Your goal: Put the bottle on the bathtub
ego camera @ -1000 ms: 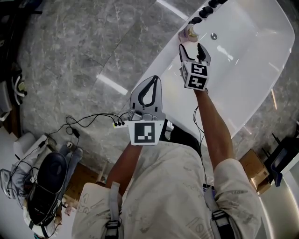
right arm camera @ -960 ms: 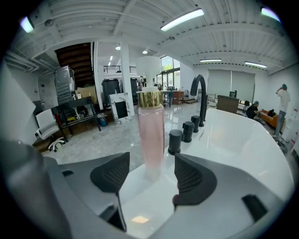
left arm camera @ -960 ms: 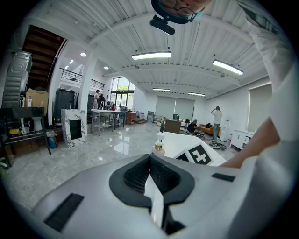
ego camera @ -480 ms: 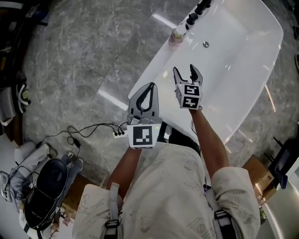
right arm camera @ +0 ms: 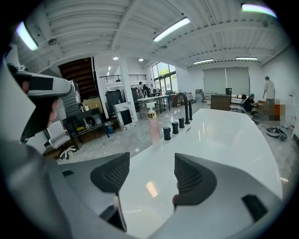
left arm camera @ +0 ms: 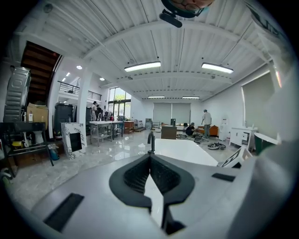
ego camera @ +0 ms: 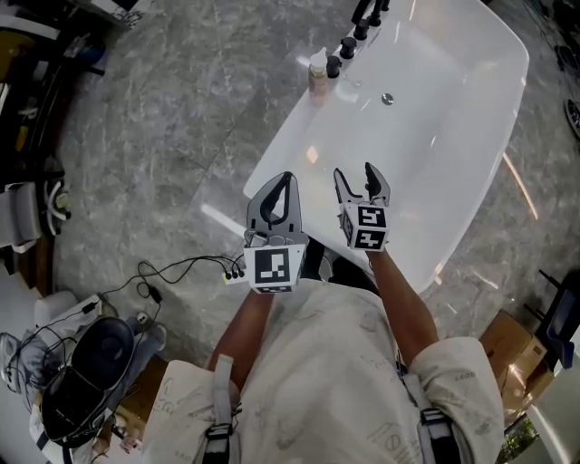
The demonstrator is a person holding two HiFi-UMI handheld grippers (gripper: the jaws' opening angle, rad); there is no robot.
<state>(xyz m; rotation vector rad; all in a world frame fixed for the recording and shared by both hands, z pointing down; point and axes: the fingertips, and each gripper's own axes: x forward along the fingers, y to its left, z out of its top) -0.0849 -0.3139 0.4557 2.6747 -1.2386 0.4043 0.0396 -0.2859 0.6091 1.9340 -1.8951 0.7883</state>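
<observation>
faucet (ego camera: 370,9): cut by top edge | bottle (ego camera: 316,72) label: too small to read

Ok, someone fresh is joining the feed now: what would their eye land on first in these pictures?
The big white bathtub fills the upper right of the head view, with the pink bottle standing upright on its far rim beside a row of black tap fittings. Nearer the person, both grippers hang by the tub's near end with nothing in them: the right gripper open, the left gripper shut.
</observation>
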